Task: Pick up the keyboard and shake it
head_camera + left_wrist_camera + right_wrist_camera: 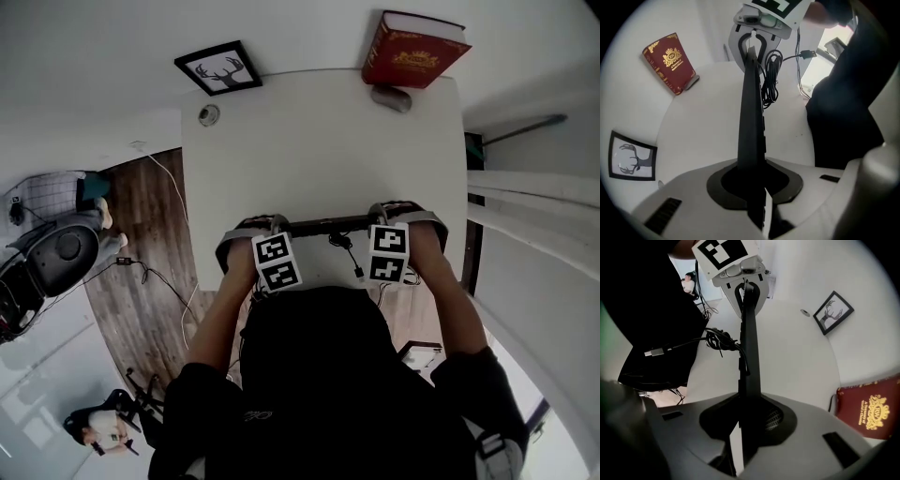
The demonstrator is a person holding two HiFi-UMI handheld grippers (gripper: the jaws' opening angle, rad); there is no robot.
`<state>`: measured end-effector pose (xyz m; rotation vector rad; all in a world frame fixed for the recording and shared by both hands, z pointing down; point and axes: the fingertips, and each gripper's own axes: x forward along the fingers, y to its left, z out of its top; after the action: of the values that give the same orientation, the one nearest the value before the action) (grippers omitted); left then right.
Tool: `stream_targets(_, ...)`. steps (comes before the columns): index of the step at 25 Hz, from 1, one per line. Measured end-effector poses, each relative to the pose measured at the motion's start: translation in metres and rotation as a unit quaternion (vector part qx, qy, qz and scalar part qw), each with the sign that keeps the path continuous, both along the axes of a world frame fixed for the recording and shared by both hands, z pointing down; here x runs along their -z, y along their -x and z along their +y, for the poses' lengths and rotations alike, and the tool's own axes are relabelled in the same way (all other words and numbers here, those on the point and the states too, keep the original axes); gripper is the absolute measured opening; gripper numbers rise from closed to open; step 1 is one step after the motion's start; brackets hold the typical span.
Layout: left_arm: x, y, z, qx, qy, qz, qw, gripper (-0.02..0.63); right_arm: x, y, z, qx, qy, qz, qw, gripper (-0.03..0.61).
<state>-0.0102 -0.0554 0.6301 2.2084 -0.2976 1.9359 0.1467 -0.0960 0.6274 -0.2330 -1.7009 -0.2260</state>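
A thin black keyboard [328,224] stands on its long edge, lifted a little above the front of the white table [319,150]. My left gripper [281,228] is shut on its left end and my right gripper [377,223] on its right end. In the left gripper view the keyboard [751,117] runs from my own jaws [752,187] up to the right gripper [754,28]. The right gripper view mirrors this: the keyboard [749,348] reaches from my right gripper [750,423] to the left gripper [743,273]. Its coiled cable [349,251] hangs loose towards the person, with the plug [808,54] dangling free.
A red book [412,52] leans on a grey object [391,97] at the table's far right edge. A framed deer picture [218,68] lies at the far left corner, with a small round thing [208,114] near it. The person's dark torso fills the near side.
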Motion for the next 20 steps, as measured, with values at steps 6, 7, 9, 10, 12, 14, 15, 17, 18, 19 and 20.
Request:
stream_targets(6,0.002,0.002,-0.012,0.027,0.000,0.010,0.9996,0.098,0.002,0.003,-0.005,0.019,0.039,-0.024,0.999,0.097)
stream_targets(7,0.001,0.003,-0.015,0.033,-0.012,0.009,0.9993,0.121,0.002,0.003,-0.006,0.020,0.046,-0.027,0.998,0.097)
stream_targets(9,0.000,0.007,-0.022,0.042,-0.037,-0.002,0.9984,0.165,0.003,0.003,-0.010,0.022,0.061,-0.033,0.997,0.098)
stream_targets(10,0.000,0.010,-0.025,0.041,-0.053,-0.012,0.9977,0.183,0.004,0.004,-0.013,0.024,0.070,-0.037,0.997,0.098)
stream_targets(12,0.007,0.011,-0.033,0.022,-0.102,-0.040,0.9938,0.210,0.004,0.006,-0.018,0.030,0.089,-0.043,0.995,0.101)
stream_targets(14,0.023,0.006,-0.039,0.004,-0.156,-0.053,0.9864,0.212,0.004,0.008,-0.022,0.039,0.110,-0.050,0.992,0.109)
stream_targets(15,0.031,0.002,-0.040,0.005,-0.171,-0.049,0.9841,0.197,0.004,0.010,-0.022,0.042,0.120,-0.052,0.991,0.109)
stream_targets(17,0.038,-0.008,-0.041,0.013,-0.170,-0.035,0.9847,0.178,0.005,0.010,-0.022,0.047,0.137,-0.052,0.988,0.109)
stream_targets(18,0.035,-0.012,-0.044,0.009,-0.164,-0.034,0.9858,0.178,0.005,0.010,-0.023,0.048,0.143,-0.051,0.987,0.110)
stream_targets(19,0.030,-0.014,-0.048,-0.002,-0.161,-0.037,0.9863,0.180,0.005,0.009,-0.025,0.046,0.147,-0.050,0.987,0.112)
stream_targets(20,0.026,-0.015,-0.053,-0.018,-0.159,-0.043,0.9861,0.181,0.005,0.009,-0.028,0.042,0.150,-0.049,0.987,0.114)
